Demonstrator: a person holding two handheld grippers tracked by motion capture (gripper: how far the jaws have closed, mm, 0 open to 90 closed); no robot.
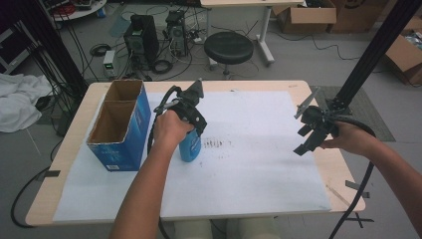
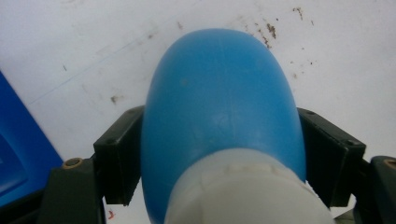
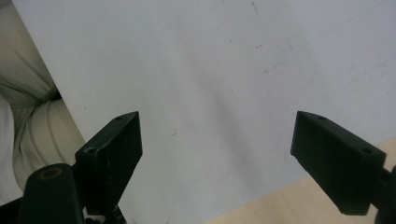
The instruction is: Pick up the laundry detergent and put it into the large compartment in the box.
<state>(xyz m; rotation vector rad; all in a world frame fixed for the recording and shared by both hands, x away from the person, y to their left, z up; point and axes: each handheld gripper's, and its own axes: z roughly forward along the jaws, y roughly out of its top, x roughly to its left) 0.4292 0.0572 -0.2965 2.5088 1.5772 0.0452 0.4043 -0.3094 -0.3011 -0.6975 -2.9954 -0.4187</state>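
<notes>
A blue bottle (image 1: 190,148) with a white neck stands on the white mat (image 1: 249,174), left of the table's middle. My left gripper (image 1: 192,135) comes down on it from above. In the left gripper view the bottle (image 2: 219,102) sits between the two black pads (image 2: 119,158), which press on its sides, so the left gripper (image 2: 222,158) is shut on it. Brown specks mark the mat just right of the bottle. My right gripper (image 1: 302,141) hovers over the mat's right edge. It stands open in the right gripper view (image 3: 217,154), with nothing between its fingers.
An open-topped blue cardboard box (image 1: 122,127) with two compartments stands just left of the bottle. A black frame pole (image 1: 368,55) rises at the table's far right. A black stool (image 1: 229,47) and computer towers sit on the floor beyond the table.
</notes>
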